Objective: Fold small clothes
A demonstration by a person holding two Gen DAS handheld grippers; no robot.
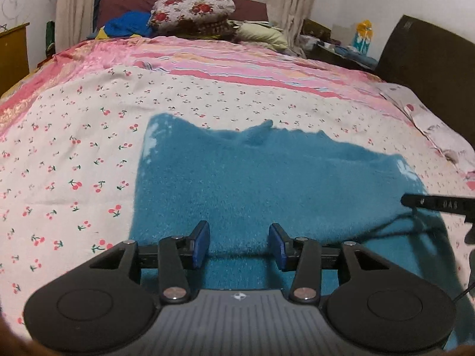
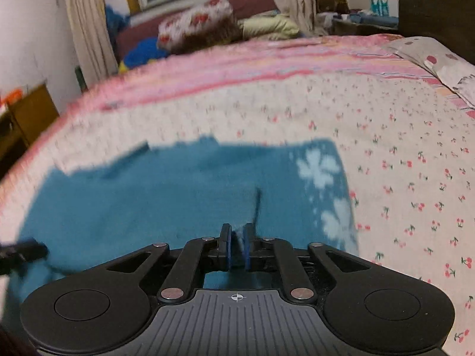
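A fuzzy teal garment [image 1: 261,178] with pale flower marks lies spread on the cherry-print bedsheet [image 1: 74,154]. My left gripper [image 1: 239,244] is open just above its near edge, with nothing between the blue pads. In the right wrist view the same garment [image 2: 166,195] fills the middle, with white flowers on its right side. My right gripper [image 2: 237,247] is shut on a pinch of the teal fabric at the near edge. The right gripper's tip shows at the right edge of the left wrist view [image 1: 436,203]; the left one's tip shows at the left of the right wrist view [image 2: 20,252].
A pink striped cover [image 1: 237,59] lies farther up the bed. Floral bedding [image 1: 193,9], blue cloth [image 1: 127,23] and pillows are piled at the head below a window. A dark headboard [image 1: 421,50] stands on the right, a wooden cabinet [image 1: 12,56] on the left.
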